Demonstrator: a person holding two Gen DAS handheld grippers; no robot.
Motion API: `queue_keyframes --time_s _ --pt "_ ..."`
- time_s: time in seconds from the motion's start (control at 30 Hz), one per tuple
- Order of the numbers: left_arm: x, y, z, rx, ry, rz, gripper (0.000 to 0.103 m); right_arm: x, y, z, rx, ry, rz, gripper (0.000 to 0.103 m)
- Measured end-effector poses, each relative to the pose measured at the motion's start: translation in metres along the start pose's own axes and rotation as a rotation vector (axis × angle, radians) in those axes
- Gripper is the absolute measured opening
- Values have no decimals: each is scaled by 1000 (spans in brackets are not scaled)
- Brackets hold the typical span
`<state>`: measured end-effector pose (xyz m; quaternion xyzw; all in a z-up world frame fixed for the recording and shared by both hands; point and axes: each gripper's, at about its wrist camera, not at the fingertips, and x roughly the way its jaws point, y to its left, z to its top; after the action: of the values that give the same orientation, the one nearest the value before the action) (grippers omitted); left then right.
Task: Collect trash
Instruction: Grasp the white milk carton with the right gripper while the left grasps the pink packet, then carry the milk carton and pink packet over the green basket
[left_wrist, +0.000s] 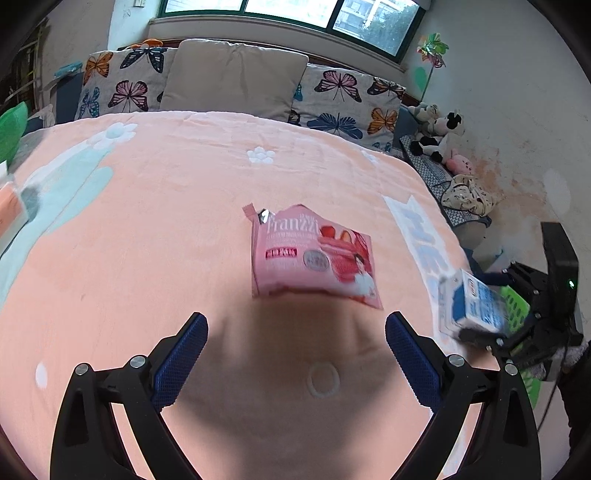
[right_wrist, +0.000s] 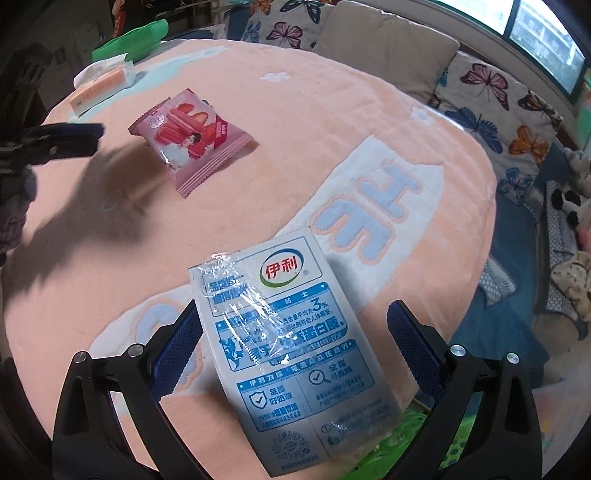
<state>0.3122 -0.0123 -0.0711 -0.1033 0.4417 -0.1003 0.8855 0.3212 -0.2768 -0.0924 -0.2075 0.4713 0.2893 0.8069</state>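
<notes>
A pink Franzzi snack wrapper (left_wrist: 314, 254) lies on the peach blanket, just ahead of my left gripper (left_wrist: 295, 347), which is open and empty above the bed. The wrapper also shows in the right wrist view (right_wrist: 192, 136). A blue-and-white milk carton (right_wrist: 291, 354) sits between the wide-open fingers of my right gripper (right_wrist: 295, 347), touching the left pad and clear of the right one, tilted over the bed's edge above a green basket (right_wrist: 424, 443). In the left wrist view the carton (left_wrist: 469, 306) and right gripper (left_wrist: 491, 336) are at the right.
The peach blanket (left_wrist: 166, 240) covers the bed. Butterfly pillows (left_wrist: 343, 99) and a beige cushion (left_wrist: 232, 77) line the headboard. A tissue pack (right_wrist: 103, 85) and a green item (right_wrist: 129, 40) lie at the bed's far left. Plush toys (left_wrist: 439, 133) sit beside the bed.
</notes>
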Motion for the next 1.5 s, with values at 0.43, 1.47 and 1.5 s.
queue_keyframes --time_s 0.43,1.47,1.5 --pt "50 16 29 -93 53 -77 93 -15 7 -9 50 -39 0 74" --pt "-13 -13 10 12 -67 -101 15 -114 39 -63 315 -258 -43 74" --pt "-19 -16 8 20 -72 -106 15 -118 39 -65 324 -265 -52 74"
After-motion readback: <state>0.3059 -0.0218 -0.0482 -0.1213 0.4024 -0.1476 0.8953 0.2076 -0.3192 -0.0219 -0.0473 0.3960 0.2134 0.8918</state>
